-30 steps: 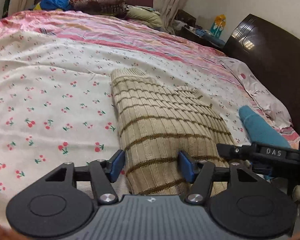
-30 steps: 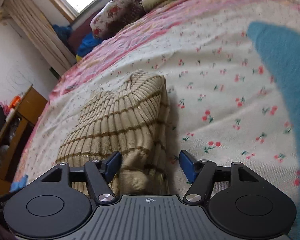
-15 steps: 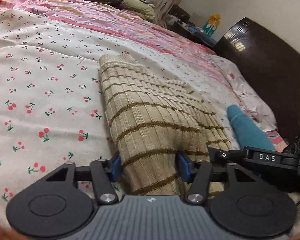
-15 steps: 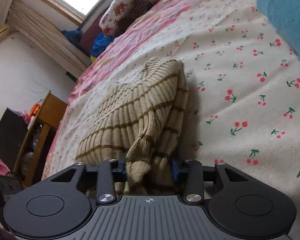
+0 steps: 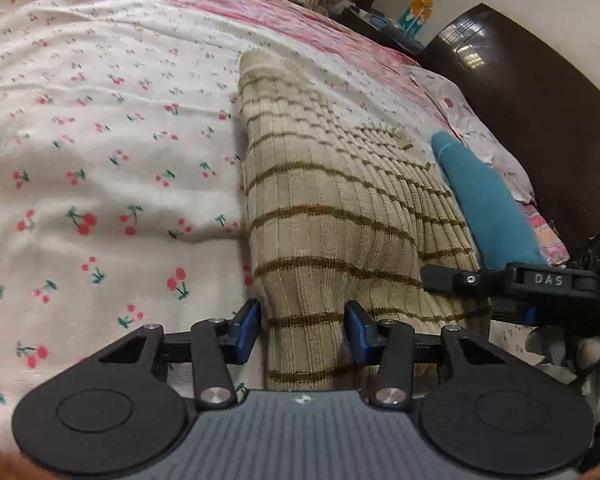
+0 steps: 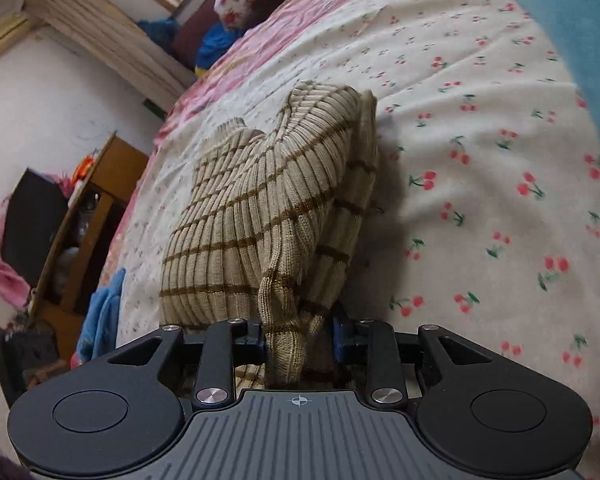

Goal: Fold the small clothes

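Closing on the striped sweater (image 5: 332, 216), left hand-held gripper (image 5: 304, 330) and right hand-held gripper (image 6: 300, 338) pinch its near hem; lifting evenly should keep the fold square on the bed (image 5: 100, 168).

Both tools' jaws, open before, are closing on the striped sweater (image 5: 332, 216), bunching its near edge.

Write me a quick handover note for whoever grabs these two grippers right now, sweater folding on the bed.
Left gripper: jaws closing on the near edge of the striped sweater, fabric between the pads.
Right gripper: jaws closing on a bunched fold of the same sweater's near edge.
Sweater lies lengthwise on the cherry-print bedsheet, near end raised in both grips. A teal cloth lies beside it, toward the dark headboard.
Done: both near corners gripped.
Left: probably carry the near edge over to the far end, release, smooth.
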Motion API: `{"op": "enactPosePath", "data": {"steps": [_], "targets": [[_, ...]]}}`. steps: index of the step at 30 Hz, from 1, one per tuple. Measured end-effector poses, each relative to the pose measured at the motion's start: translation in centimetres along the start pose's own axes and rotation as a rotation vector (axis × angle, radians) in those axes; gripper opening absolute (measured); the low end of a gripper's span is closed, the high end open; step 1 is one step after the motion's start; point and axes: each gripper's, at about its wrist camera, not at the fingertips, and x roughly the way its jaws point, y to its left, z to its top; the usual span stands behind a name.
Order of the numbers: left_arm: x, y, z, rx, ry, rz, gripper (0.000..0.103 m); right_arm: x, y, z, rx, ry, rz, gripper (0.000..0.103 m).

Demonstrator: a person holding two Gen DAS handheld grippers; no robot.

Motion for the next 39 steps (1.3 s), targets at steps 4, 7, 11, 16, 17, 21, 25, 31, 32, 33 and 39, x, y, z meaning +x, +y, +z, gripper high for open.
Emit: {"op": "enactPosePath", "data": {"steps": [4,7,11,16,17,21,25,31,32,33,39], "targets": [[-1.9,-1.1,1.5,0.051,-0.083,0.032,0.05,-2.1,1.6,0.6,-0.038,-0.071,-0.061,0.032],[-2.5,-2.1,3.0,0.119,-0.151,0.073,0.05,-3.6,3.6,0.9,-0.144,-0.159,-0.138,0.032],[-1.3,-3.2,5.2,0.152,-0.202,0.08,0.05,-3.4,5.6,2.2,-0.26,-0.269,-0.254,0.032],[2.5,-4.5,6.8,0.218,-0.193,0.179,0.05,-0.6,6.4,3.2,-0.308,-0.269,-0.221,0.029],[3.3,-4.6,7.0,0.235,-0.174,0.215,0.05,0.3,6.3,3.2,-0.314,-0.254,-0.238,0.025],[4.2,-4.8,6.7,0.251,-0.154,0.234,0.051,2.2,4.7,3.5,-0.287,-0.216,-0.297,0.023],[3.6,-5.2,6.7,0.23,-0.152,0.255,0.051,1.9,4.2,3.7,-0.254,-0.212,-0.295,0.022],[1.6,-6.0,5.3,0.247,-0.145,0.278,0.051,-1.7,6.7,1.5,-0.32,-0.264,-0.317,0.028],[1.4,-6.1,4.9,0.244,-0.142,0.278,0.051,-2.2,7.0,1.0,-0.328,-0.262,-0.308,0.028],[1.2,-6.2,4.6,0.242,-0.141,0.28,0.051,-2.5,7.3,0.4,-0.336,-0.255,-0.301,0.028],[0.5,-6.8,2.8,0.236,-0.115,0.306,0.052,-1.2,7.1,-2.7,-0.374,-0.157,-0.357,0.028]]}}
